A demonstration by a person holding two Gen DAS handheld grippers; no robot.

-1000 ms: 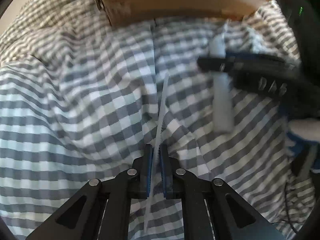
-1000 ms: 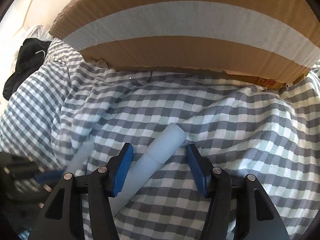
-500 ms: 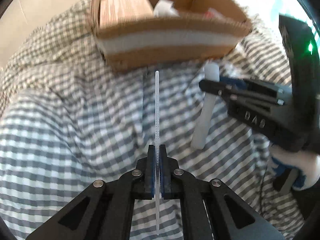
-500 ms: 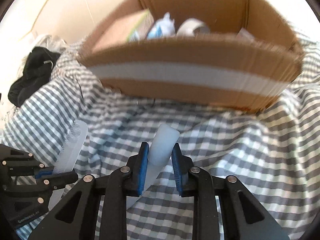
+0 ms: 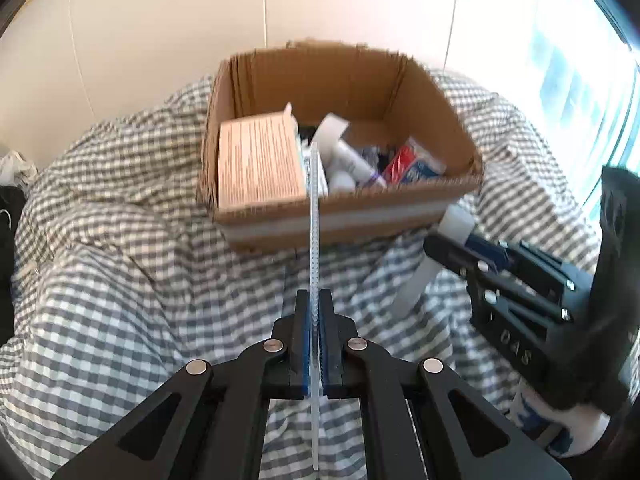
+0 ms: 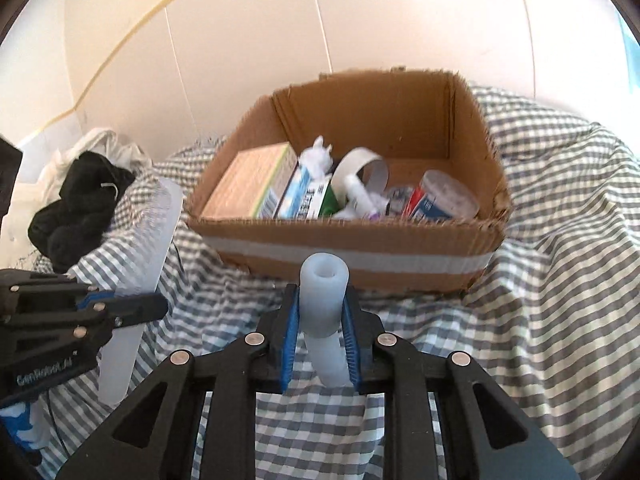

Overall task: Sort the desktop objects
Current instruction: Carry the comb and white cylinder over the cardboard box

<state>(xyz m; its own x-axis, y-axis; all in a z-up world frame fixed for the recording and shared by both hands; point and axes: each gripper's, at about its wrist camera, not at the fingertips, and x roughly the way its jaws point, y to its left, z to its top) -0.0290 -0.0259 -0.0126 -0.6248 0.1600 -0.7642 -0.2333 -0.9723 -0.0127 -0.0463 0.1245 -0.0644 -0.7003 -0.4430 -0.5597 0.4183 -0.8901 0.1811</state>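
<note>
Gripping comb (image 5: pixel 314 208) and tube (image 6: pixel 324 300), both jaws now raised; box (image 6: pixel 352 248) interior newly visible.

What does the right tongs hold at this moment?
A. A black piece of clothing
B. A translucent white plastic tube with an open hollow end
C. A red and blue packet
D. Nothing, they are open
B: in the right wrist view the right tongs are shut on the translucent white plastic tube, its hollow end pointing toward the brown cardboard box.
</note>
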